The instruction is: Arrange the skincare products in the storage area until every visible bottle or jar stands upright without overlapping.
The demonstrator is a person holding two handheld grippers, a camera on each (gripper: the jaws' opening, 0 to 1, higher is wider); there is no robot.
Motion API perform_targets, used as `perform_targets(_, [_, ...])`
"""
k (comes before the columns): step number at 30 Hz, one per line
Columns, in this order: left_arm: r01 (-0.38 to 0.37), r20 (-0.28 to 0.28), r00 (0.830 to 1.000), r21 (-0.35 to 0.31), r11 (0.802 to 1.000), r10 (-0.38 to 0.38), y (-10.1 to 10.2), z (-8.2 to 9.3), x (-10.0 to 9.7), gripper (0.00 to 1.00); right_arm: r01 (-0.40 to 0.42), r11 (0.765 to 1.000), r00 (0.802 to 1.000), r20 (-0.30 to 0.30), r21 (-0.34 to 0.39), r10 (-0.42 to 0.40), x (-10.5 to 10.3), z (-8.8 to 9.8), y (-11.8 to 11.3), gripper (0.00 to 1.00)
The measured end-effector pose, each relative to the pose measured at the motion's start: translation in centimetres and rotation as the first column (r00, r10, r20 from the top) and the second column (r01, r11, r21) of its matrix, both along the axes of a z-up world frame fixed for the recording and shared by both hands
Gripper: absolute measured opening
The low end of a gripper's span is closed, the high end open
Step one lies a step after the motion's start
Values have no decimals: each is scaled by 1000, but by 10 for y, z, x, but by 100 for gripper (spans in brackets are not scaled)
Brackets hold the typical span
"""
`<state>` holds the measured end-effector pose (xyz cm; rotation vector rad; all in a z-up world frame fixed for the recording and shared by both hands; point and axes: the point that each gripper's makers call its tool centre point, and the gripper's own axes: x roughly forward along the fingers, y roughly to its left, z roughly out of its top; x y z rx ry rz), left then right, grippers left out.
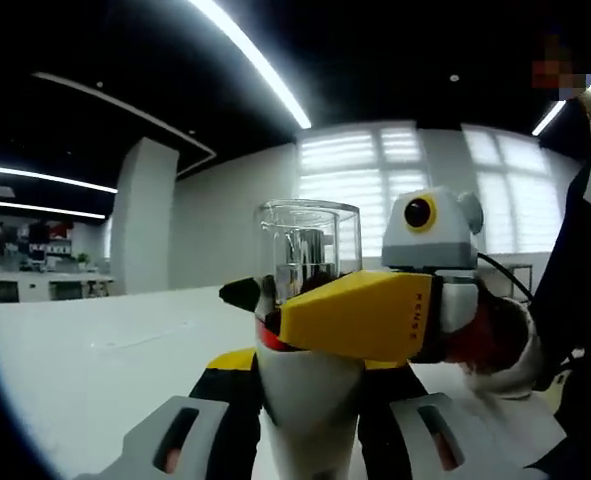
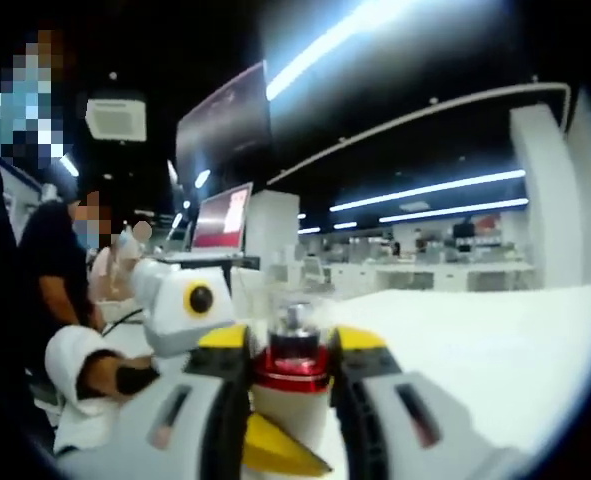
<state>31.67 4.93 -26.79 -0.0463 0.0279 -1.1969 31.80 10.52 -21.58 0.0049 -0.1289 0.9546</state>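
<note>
The white bottle [image 1: 310, 400] with a clear cap stands upright between both grippers above the white table [image 1: 85, 350]. The left gripper [image 1: 310, 420] clamps its body; the right gripper [image 2: 293, 400] clamps its red collar.

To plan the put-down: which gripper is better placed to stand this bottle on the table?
Left, probably. The left gripper clamps the body of the white bottle, held upright. The right gripper pinches only the red collar under the clear cap, a weaker hold for lowering onto the table.

The bottle [image 1: 310, 400] stands on the table [image 1: 95, 360] between both hand-held grippers' jaws, its cap [image 1: 308, 240] uppermost.
</note>
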Motion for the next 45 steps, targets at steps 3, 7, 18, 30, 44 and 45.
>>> perform_targets(3, [11, -4, 1000, 0, 1000, -11, -1, 0, -3, 36, -22, 1000, 1000, -3, 3, 22, -1, 0, 0, 31])
perform_targets(7, [29, -8, 1000, -8, 1000, -29, -2, 0, -6, 36, -43, 999, 999, -12, 9, 43, -4, 0, 1, 33])
perform_targets(18, [71, -10, 997, -16, 997, -71, -6, 0, -14, 35, -117, 991, 986, -112, 71, 125, -9, -5, 6, 38])
perform_targets(30, [166, -27, 985, -50, 985, -168, -11, 2, -28, 35, -210, 970, 957, -179, 120, 229, -21, -6, 9, 42])
perform_targets(44, [230, -44, 971, -78, 970, -234, -14, 2, -36, 35, -239, 964, 952, -171, 114, 256, -30, -5, 10, 41])
perform_targets(45, [230, -44, 971, -77, 970, -234, -14, 2, -36, 35, -238, 964, 952, -170, 114, 255, -30, -6, 10, 41])
